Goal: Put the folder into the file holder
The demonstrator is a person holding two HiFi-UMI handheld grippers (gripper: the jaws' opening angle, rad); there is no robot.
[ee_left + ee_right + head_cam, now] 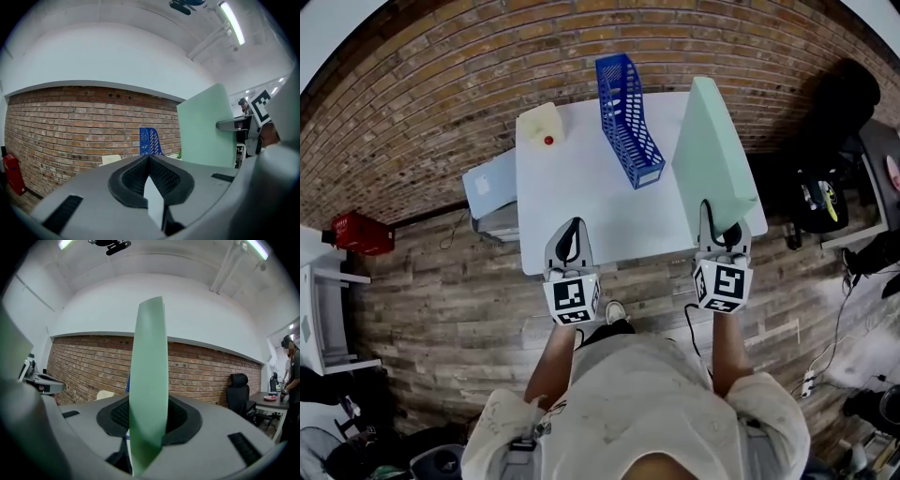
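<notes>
1. The right gripper (719, 234) is clamped on the lower edge of a pale green, flat card folder (712, 150). In the right gripper view the folder stands edge-on and upright between the two dark pads, which press on it from either side.
2. The left gripper (570, 246) is empty. In its own view the two jaws meet at their tips with nothing between them. It is held over the near edge of the white rectangular table (581, 187).
3. The folder rises from the right gripper over the right side of the table. It is to the right of the blue perforated plastic file holder (628, 117) and is not touching it.
4. The file holder stands upright on the far middle of the table, with its tall back away from the person.
5. A cream-coloured boxy container (542, 124) with a small red dot sits at the far left corner of the table, apart from the file holder.
6. Just beside the table's left edge and lower down lies a pale grey laptop (492, 187).
7. Beyond the table runs a red brick wall (441, 84), and under the table is a wood-plank floor (441, 309).
8. A black office chair (239, 390) stands by the wall on the right.
</notes>
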